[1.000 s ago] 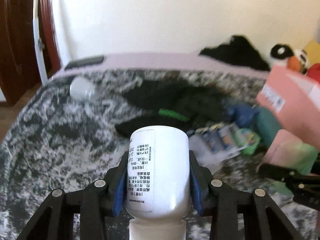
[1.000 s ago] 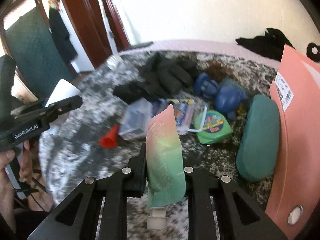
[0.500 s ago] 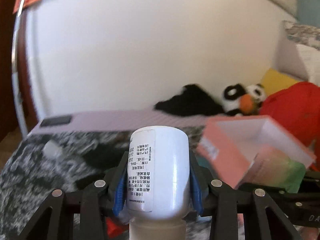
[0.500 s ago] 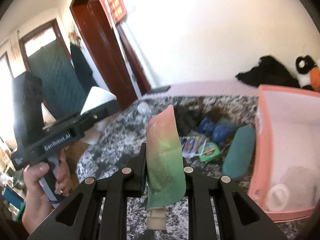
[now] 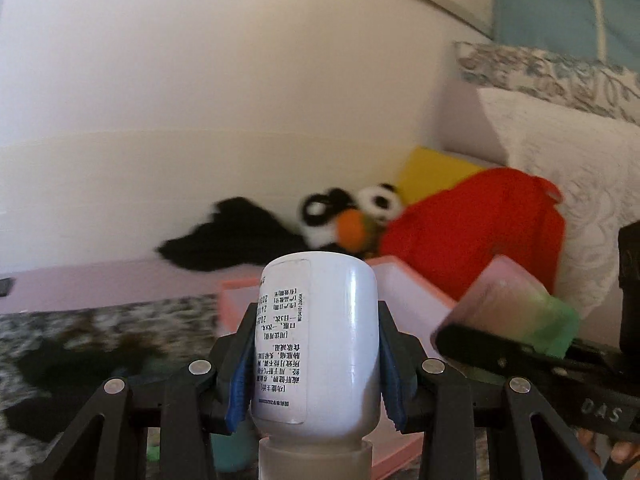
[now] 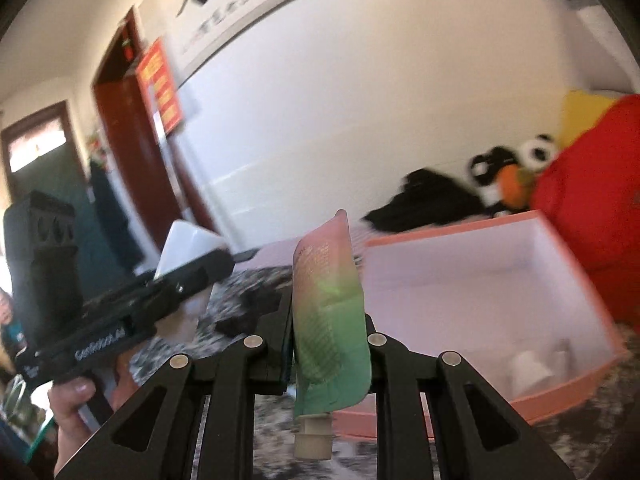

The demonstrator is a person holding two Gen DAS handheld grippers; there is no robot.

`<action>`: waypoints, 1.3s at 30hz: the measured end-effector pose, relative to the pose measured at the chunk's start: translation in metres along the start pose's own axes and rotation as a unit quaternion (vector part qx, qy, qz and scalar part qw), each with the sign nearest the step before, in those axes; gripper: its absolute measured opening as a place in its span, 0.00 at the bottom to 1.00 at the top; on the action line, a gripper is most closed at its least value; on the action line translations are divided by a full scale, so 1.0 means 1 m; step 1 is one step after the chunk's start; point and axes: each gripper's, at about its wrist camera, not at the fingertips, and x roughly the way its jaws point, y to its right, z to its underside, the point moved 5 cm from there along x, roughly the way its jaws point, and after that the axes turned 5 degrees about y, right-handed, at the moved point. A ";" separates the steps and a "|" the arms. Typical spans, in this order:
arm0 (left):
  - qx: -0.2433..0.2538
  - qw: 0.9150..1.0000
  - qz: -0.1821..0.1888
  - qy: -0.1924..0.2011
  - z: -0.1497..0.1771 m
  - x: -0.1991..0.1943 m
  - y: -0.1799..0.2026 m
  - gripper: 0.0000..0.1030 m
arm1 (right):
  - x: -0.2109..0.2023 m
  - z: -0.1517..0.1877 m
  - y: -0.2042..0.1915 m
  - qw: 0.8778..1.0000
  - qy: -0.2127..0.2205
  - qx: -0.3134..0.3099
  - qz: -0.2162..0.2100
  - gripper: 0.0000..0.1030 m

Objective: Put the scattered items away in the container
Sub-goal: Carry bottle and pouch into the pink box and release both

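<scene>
Both grippers are now lifted higher than a moment ago. The left gripper is clamping a white bottle, the right gripper a pink-green pouch, just left of the open pink box, no longer over the scattered items.

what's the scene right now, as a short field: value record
left tongs: shut on white bottle, cap toward the camera
right tongs: shut on pink-green pouch, spout toward the camera
container: pink box, open, ahead of both tongs
box contents: a white item, blurred
surface: mottled grey blanket
background: plush penguin, red bag
</scene>
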 end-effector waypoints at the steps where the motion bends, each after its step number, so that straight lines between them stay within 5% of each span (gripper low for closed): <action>1: 0.006 1.000 0.007 -0.004 0.002 0.008 0.011 0.43 | -0.007 -0.003 0.011 1.000 0.007 0.002 0.014 0.18; 7: 0.019 0.998 0.030 -0.046 0.023 0.061 0.050 0.43 | -0.023 -0.010 0.071 0.995 0.019 -0.007 0.102 0.18; 14: 0.000 0.995 -0.010 -0.097 0.050 0.117 0.038 0.44 | 0.020 0.001 0.131 0.989 -0.019 0.006 0.148 0.18; 15: -0.007 0.995 -0.018 -0.101 0.053 0.120 0.034 0.54 | 0.028 0.003 0.135 0.988 -0.024 0.005 0.153 0.20; 17: -0.022 0.995 -0.018 -0.096 0.052 0.118 0.026 0.79 | 0.043 0.007 0.145 0.983 -0.037 -0.006 0.182 0.31; 19: -0.028 0.997 -0.024 -0.069 0.042 0.106 0.020 0.89 | 0.045 0.009 0.152 0.974 -0.029 -0.006 0.224 0.90; 21: -0.022 0.998 -0.034 -0.041 0.031 0.092 0.016 0.92 | 0.038 0.005 0.149 0.971 0.000 -0.007 0.238 0.92; 31: -0.027 0.995 -0.096 -0.024 0.023 0.038 -0.035 0.94 | 0.037 -0.003 0.089 0.979 0.030 -0.049 0.194 0.92; 39: -0.047 0.982 -0.182 -0.031 0.036 -0.030 -0.117 0.94 | 0.070 0.019 -0.009 0.988 0.017 -0.111 0.108 0.93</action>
